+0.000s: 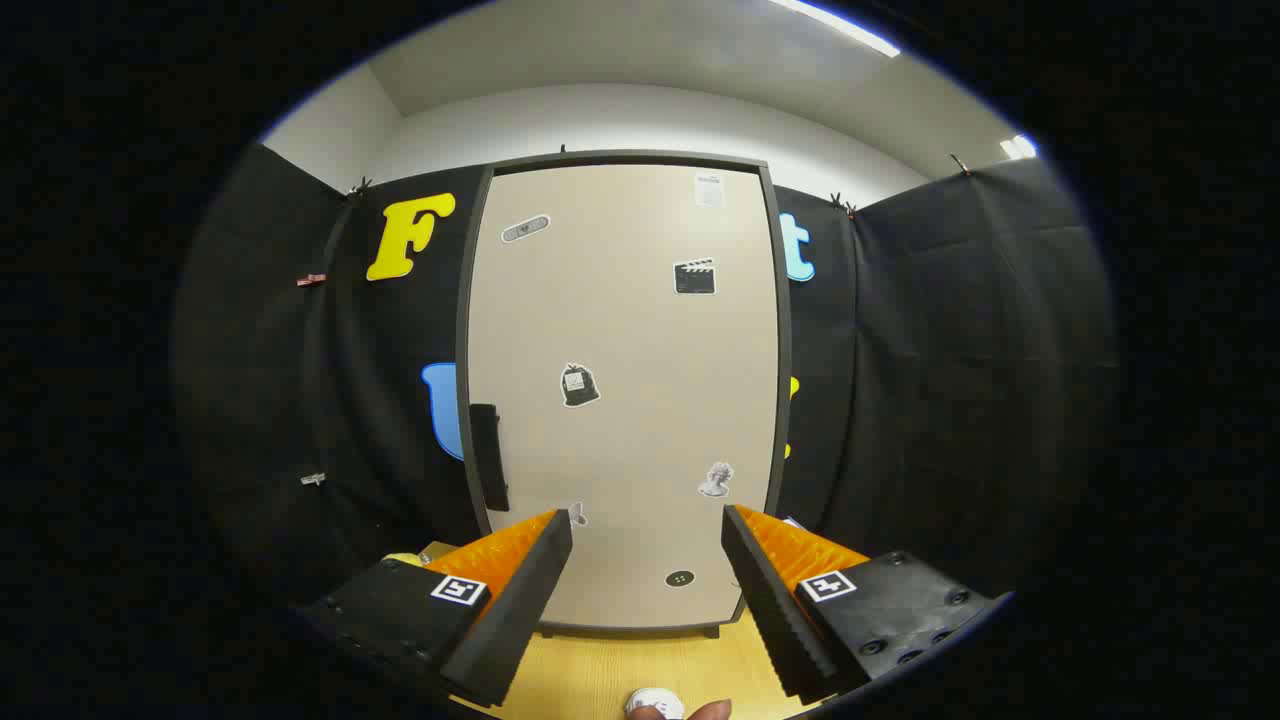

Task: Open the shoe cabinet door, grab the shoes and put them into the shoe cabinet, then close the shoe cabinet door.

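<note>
Shoe cabinet door (625,400) shut, filling the frame's centre, standing on the counter (620,675).
Its dark handle (488,455) sits at the door's left edge, left of the gripper (647,570); a straight-ahead approach would likely miss it and bump the flat panel. Jaws stand wide apart, empty, touching nothing.

Light came from ceiling strip lamps (845,25) at one o'clock, which glared white. The shoe cabinet door (625,400) was evenly lit and sharp, shading slightly toward its foot. The black cloth went dim toward three and nine o'clock. The door's straight edges bowed outward. The open gripper's (647,535) fingers looked soft.
</note>
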Tool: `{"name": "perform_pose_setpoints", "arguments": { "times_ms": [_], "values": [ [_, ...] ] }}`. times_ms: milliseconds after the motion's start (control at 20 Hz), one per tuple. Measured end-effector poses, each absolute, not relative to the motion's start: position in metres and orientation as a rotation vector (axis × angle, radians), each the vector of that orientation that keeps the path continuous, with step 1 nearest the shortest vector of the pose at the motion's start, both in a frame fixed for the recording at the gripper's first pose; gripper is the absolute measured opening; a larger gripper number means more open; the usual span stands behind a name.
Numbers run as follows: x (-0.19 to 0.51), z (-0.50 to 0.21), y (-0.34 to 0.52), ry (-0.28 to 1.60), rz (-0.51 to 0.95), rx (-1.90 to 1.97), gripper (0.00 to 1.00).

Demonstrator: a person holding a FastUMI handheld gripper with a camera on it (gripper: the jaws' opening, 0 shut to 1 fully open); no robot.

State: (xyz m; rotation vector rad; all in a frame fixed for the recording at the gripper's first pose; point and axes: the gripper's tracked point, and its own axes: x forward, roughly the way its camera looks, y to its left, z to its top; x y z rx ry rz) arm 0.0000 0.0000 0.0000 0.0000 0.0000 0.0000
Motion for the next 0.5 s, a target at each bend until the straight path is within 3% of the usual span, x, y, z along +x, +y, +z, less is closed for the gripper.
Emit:
{"name": "perform_pose_setpoints", "arguments": {
  "times_ms": [500],
  "values": [
    [-0.0037, 0.0005, 0.004, -0.007, -0.009, -0.006, 0.97]
  ]
}}
